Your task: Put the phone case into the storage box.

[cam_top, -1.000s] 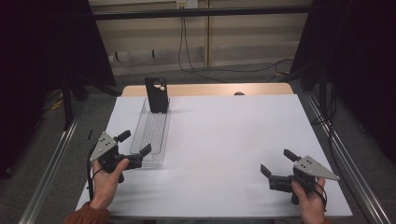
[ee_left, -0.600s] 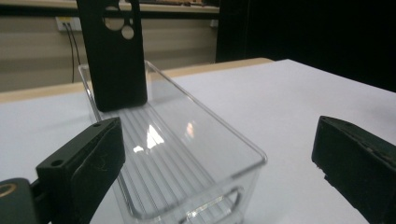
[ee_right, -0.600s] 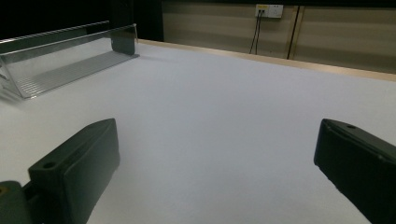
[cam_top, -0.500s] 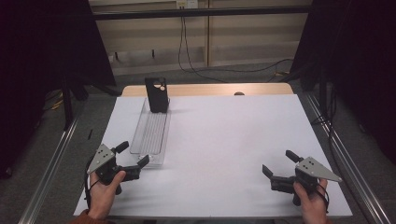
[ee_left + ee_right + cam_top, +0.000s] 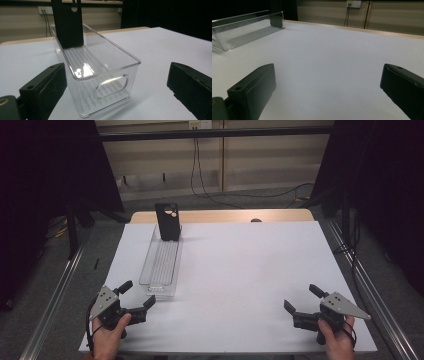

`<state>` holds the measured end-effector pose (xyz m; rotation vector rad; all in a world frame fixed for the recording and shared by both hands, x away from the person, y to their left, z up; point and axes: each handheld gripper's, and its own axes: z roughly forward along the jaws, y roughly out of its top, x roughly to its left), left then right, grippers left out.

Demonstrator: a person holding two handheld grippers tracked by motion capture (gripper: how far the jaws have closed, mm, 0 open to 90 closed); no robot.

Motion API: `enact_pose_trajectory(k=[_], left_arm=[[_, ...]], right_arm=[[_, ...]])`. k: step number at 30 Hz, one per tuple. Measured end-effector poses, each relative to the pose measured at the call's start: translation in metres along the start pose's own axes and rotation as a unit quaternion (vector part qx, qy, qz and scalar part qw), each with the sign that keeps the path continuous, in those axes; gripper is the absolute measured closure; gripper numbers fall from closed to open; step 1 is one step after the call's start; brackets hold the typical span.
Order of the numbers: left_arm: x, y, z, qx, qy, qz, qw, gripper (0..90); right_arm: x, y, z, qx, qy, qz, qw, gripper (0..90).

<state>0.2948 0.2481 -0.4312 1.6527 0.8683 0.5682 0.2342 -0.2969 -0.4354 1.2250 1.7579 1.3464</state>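
Observation:
A long clear plastic bin (image 5: 161, 262) lies lengthwise on the left of the white table. A black phone case (image 5: 167, 221) stands upright at its far end, leaning on the end wall. My left gripper (image 5: 136, 296) is open near the front left corner, just short of the bin's near end. In the left gripper view the bin (image 5: 100, 67) with its handle cut-out sits between the spread jaws, and the case (image 5: 67, 22) rises behind it. My right gripper (image 5: 304, 299) is open near the front right, holding nothing. The right gripper view catches the bin (image 5: 244, 31) far off to the left.
The white table sheet (image 5: 250, 270) is bare across its middle and right. A wooden strip (image 5: 280, 215) runs along the far edge. Metal rails (image 5: 55, 295) flank both sides, and cables hang on the back wall.
My left gripper has drawn back toward the front edge, away from the bin's side to just before its near end. The right gripper has barely shifted.

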Motion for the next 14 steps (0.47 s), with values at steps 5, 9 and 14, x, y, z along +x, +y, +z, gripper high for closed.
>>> enact_pose_trajectory(k=[5,9,14], left_arm=[[-0.0003,-0.0017,-0.0058,0.001,0.003,-0.014,0.9999,2.7],[0.0018,-0.001,-0.0072,-0.007,0.005,-0.02,0.9998,2.7],[0.0042,0.0003,-0.0075,-0.012,0.011,-0.029,0.9994,2.8]], right_arm=[[0.0005,-0.0005,0.001,0.001,0.006,-0.004,1.0,0.0],[0.0007,-0.0005,0.0042,0.004,0.008,-0.003,1.0,0.0],[0.0018,-0.0006,0.0067,0.004,0.007,-0.008,0.9999,0.0]])
